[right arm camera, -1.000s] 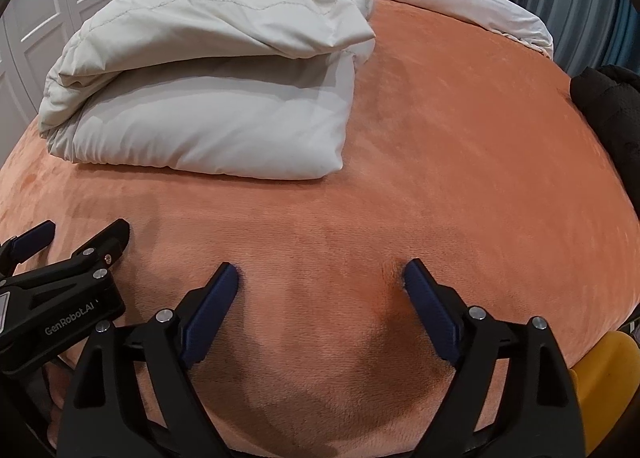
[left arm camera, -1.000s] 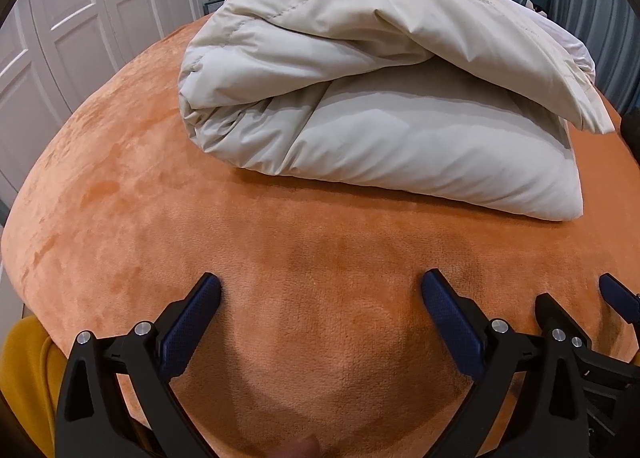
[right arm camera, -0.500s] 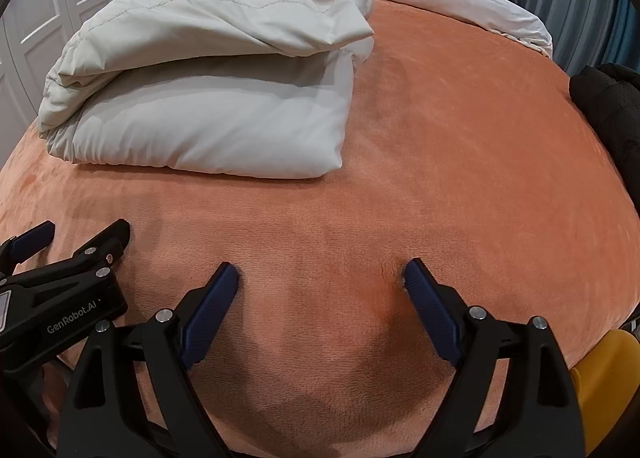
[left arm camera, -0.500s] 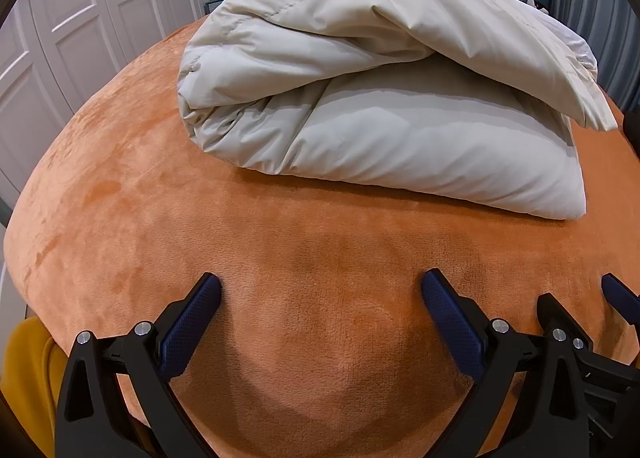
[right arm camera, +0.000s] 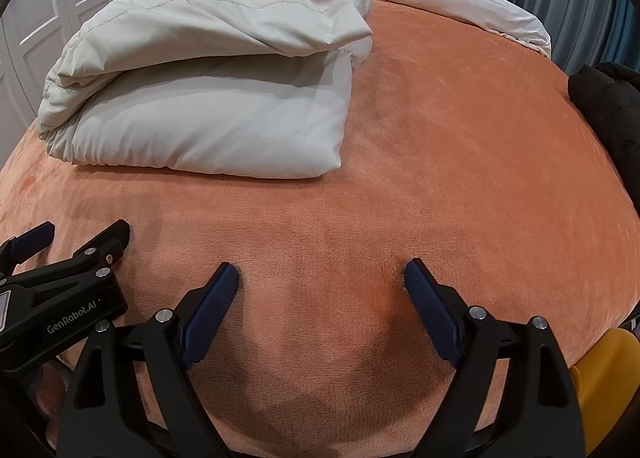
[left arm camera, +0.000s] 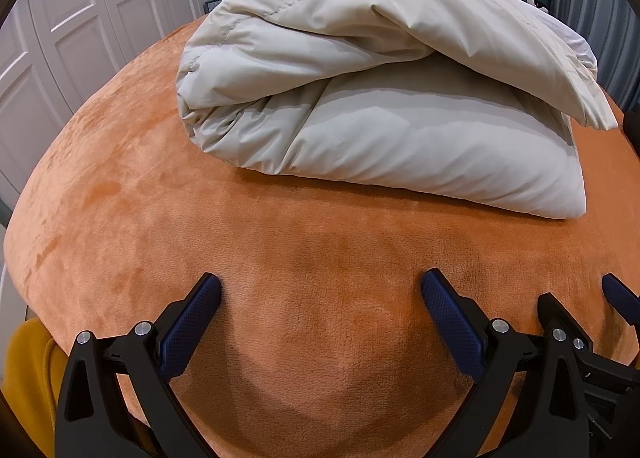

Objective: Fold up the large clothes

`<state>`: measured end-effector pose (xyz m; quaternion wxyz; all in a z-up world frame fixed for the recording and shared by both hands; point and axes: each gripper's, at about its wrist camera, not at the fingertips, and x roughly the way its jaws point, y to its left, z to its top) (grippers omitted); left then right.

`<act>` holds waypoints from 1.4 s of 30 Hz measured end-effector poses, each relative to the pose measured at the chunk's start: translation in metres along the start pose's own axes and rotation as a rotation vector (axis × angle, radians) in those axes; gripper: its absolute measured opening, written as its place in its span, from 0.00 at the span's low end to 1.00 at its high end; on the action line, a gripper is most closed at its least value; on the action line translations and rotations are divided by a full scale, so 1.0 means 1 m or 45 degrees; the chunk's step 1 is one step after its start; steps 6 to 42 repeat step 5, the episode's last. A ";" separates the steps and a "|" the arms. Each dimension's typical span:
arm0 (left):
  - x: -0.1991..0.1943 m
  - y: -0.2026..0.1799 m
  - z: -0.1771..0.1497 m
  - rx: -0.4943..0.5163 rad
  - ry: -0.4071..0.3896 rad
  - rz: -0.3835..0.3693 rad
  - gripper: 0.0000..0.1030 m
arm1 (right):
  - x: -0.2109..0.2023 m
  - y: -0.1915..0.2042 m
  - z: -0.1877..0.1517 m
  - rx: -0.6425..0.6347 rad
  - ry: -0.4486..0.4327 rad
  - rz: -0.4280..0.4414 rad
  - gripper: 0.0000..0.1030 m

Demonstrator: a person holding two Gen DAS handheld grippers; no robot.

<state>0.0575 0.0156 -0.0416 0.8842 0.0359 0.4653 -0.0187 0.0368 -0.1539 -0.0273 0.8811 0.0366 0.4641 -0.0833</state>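
A cream puffy down coat [left arm camera: 380, 89] lies folded in a thick bundle on the orange bed cover [left arm camera: 160, 225]; it also shows in the right wrist view [right arm camera: 208, 89] at the upper left. My left gripper [left arm camera: 320, 290] is open and empty, low over the cover, well short of the coat. My right gripper [right arm camera: 320, 278] is open and empty too, beside the left one, whose body shows at the left edge [right arm camera: 60, 282].
White wardrobe doors [left arm camera: 80, 17] stand to the left of the bed. A pale pink blanket [right arm camera: 460, 5] lies along the far edge. A black garment [right arm camera: 608, 105] sits at the right edge. A blue headboard is behind.
Both grippers have drifted very slightly; the coat sits a touch lower in the left view. Nothing was gripped or released.
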 end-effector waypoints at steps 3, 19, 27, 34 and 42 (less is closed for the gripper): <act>0.001 0.001 0.002 0.001 0.006 0.000 0.95 | 0.000 0.000 0.000 0.000 -0.002 -0.002 0.81; 0.001 0.002 0.002 0.002 0.008 0.001 0.95 | 0.000 0.000 0.000 -0.001 -0.002 -0.003 0.81; 0.001 0.002 0.002 0.002 0.008 0.001 0.95 | 0.000 0.000 0.000 -0.001 -0.002 -0.003 0.81; 0.001 0.002 0.002 0.002 0.008 0.001 0.95 | 0.000 0.000 0.000 -0.001 -0.002 -0.003 0.81; 0.001 0.002 0.002 0.002 0.008 0.001 0.95 | 0.000 0.000 0.000 -0.001 -0.002 -0.003 0.81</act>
